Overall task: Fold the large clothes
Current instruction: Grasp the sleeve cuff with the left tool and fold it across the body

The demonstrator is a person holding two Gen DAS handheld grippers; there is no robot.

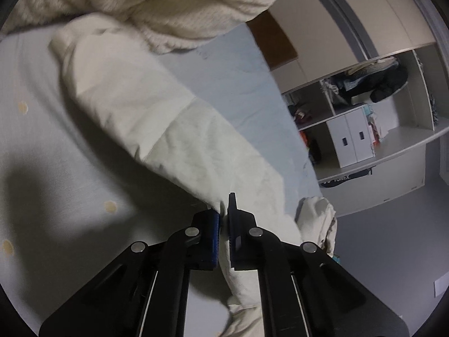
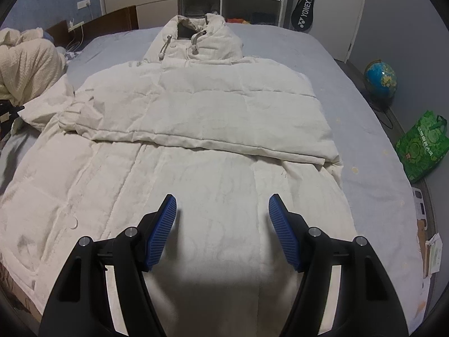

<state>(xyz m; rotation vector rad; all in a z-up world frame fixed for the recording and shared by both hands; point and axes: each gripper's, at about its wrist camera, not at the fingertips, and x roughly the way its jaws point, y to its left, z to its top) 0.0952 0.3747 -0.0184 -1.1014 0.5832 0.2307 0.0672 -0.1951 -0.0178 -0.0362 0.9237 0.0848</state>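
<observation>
A large cream padded coat (image 2: pixel 202 168) lies spread on a grey-blue bed (image 2: pixel 364 129), hood at the far end. One sleeve is folded across its chest. My right gripper (image 2: pixel 222 210) is open and empty just above the coat's lower front. My left gripper (image 1: pixel 224 219) is shut on the coat's other sleeve (image 1: pixel 157 118) near its end and holds it lifted above the bed (image 1: pixel 56 168). The sleeve's cuff (image 1: pixel 320 219) hangs to the right of the fingers. The left gripper also shows at the left edge of the right wrist view (image 2: pixel 8 112).
A fluffy cream blanket (image 2: pixel 25 64) (image 1: pixel 179 2) is heaped at the bed's far left. Shelving (image 1: pixel 364 118) and a racket bag (image 2: pixel 303 14) stand past the bed. A globe (image 2: pixel 380 77) and a green bag (image 2: pixel 421 146) are on the floor at the right.
</observation>
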